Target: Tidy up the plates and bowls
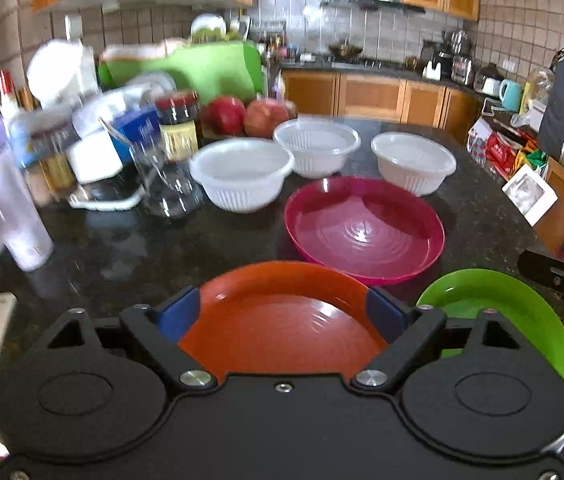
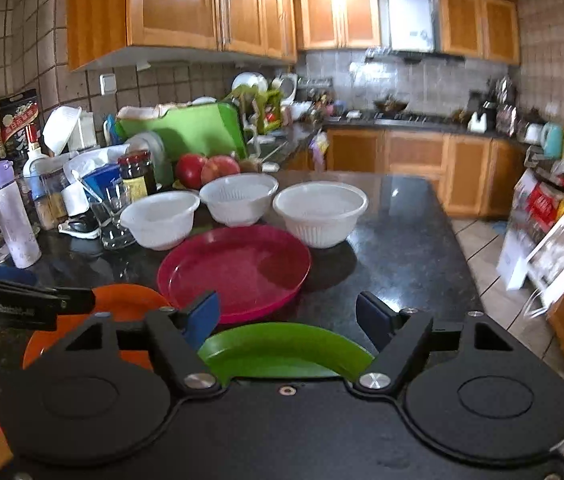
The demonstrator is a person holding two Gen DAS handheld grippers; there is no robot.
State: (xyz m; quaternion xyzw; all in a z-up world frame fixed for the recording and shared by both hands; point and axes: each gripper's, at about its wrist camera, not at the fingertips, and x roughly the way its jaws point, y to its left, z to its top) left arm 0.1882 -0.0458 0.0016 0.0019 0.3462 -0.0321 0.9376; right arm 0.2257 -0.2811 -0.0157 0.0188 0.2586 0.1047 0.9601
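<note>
Hovering over the desk (image 1: 122,248), both sets of jaws are spread wide, empty: left gripper (image 1: 284,312) frames the orange plate (image 1: 282,320), right gripper (image 2: 288,316) the green plate (image 2: 282,350); pink plate (image 1: 364,228) just ahead, three white bowls (image 1: 242,172) probably unstacked beyond.

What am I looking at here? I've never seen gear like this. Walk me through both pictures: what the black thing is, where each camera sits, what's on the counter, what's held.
The black shapes are two handheld grippers, one in each of a person's hands, each with a fisheye camera that looks out along its blue-padded fingers.

One picture is from the left gripper, open above the orange plate. The other is from the right gripper, open above the green plate. Neither holds anything.

On the dark stone counter lie a pink plate and, behind it, three white bowls. To the left stand bottles, jars and red fruit.
</note>
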